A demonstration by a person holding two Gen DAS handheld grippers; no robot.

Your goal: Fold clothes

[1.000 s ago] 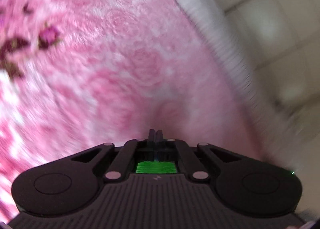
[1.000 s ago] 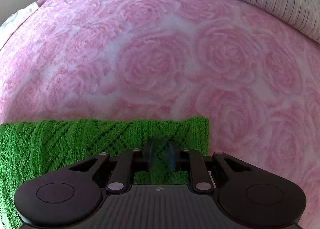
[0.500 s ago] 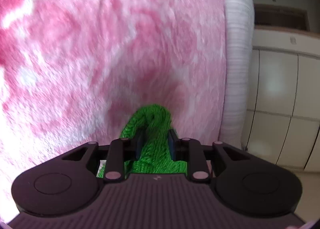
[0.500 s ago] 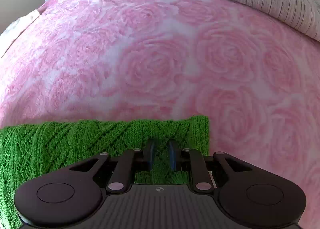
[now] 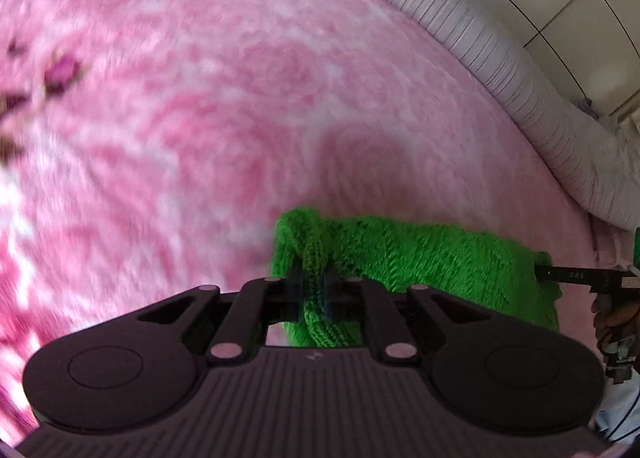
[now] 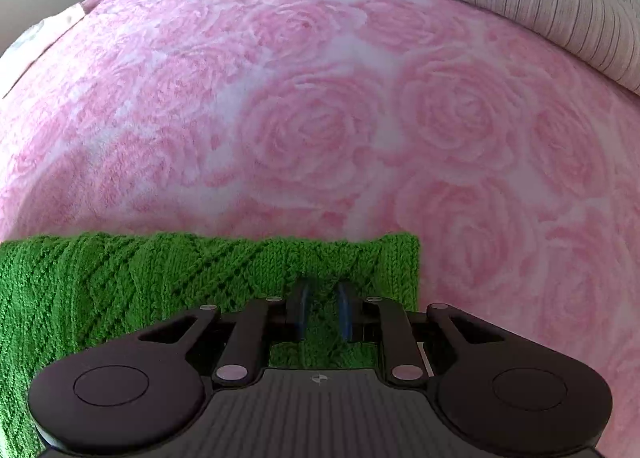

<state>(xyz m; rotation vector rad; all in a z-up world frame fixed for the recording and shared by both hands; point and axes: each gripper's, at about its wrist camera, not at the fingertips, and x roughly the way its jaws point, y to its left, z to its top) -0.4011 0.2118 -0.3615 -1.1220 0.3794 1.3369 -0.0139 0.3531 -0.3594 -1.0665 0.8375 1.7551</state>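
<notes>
My L gripper point(image 5: 314, 290), jaws just closing, pinches a bunched edge of the bright green cable-knit garment point(image 5: 424, 258) on the pink rose-print fleece blanket point(image 5: 224, 105). My R gripper point(image 6: 323, 308) clamps its near-right corner, narrow gap.

Two wrist fisheyes, angled down, close over pink blanket point(image 6: 320, 117), sharing green knit point(image 5: 420, 254)

My left view is smeared with motion: the pink blanket point(image 5: 200, 117) is blurred, and dark blotches point(image 5: 60, 71) at its left edge are unreadable. The green knit point(image 6: 120, 282) runs off my right view's left edge, and its near part hides under the claw body.
</notes>
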